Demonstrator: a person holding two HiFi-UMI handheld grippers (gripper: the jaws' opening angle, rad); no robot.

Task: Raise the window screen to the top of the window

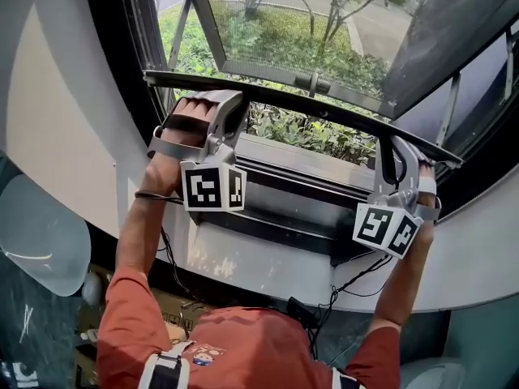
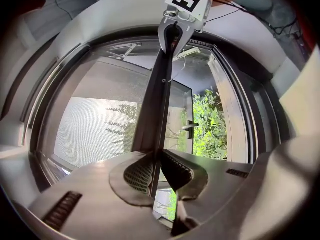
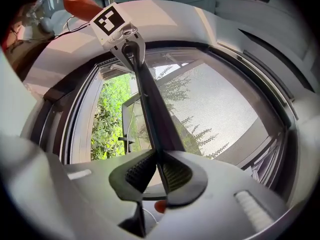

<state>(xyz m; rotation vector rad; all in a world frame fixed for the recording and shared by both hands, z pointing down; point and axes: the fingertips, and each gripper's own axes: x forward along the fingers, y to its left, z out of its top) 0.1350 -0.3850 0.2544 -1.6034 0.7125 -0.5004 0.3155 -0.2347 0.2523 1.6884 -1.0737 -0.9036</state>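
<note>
The window screen's dark bottom bar [image 1: 324, 108] runs slantwise across the head view, with grey mesh [image 1: 284, 31] above it. My left gripper [image 1: 229, 97] is shut on the bar's left end and my right gripper [image 1: 391, 146] on its right end. In the left gripper view the pads of the left gripper [image 2: 156, 171] pinch the bar's thin edge [image 2: 160, 99], which runs up to the right gripper's marker cube [image 2: 189, 0]. In the right gripper view the right gripper [image 3: 157, 173] clamps the bar [image 3: 150, 104], with the left gripper's cube [image 3: 111, 21] at the far end.
Below the bar lies the dark window sill and track [image 1: 308, 193], with green bushes [image 1: 308, 136] in the open gap. An outer sash with a handle [image 2: 189, 127] stands beyond. White curved wall [image 1: 65, 120] surrounds the window. Cables [image 1: 340, 290] hang under the sill.
</note>
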